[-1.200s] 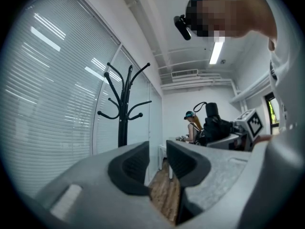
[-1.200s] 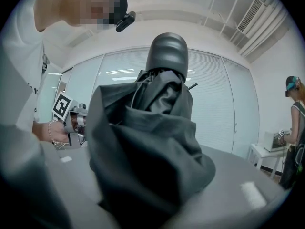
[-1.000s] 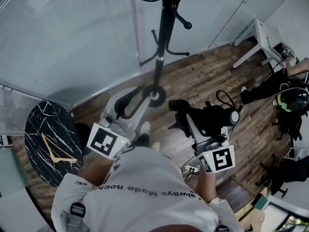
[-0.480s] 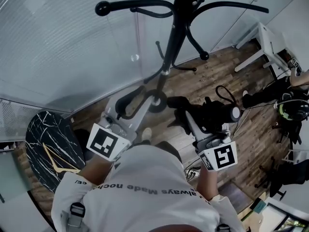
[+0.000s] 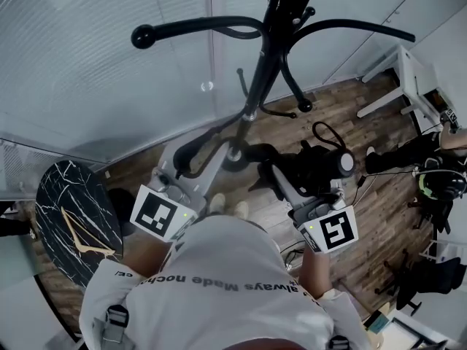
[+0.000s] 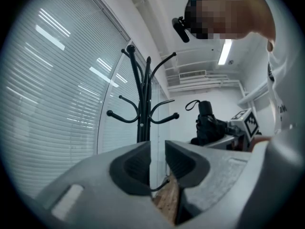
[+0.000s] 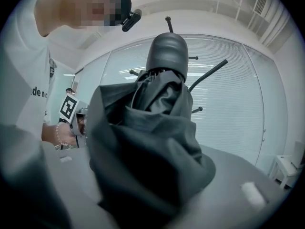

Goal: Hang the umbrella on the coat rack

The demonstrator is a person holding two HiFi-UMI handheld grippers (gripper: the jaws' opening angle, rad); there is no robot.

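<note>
At R tool point(image 5: 282, 176), umbrella point(image 5: 312, 170) upright, handle point(image 5: 343, 163) up.

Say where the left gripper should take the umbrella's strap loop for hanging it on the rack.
Pinch the strap loop low on one side, near the umbrella, approaching from where the left gripper is. It stands free beyond the end poking out of the right gripper, and a low pinch should leave its arc open for a coat rack hook.

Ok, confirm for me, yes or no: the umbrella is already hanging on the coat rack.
No, the folded umbrella sits clamped in the right gripper, on no hook of the coat rack.
</note>
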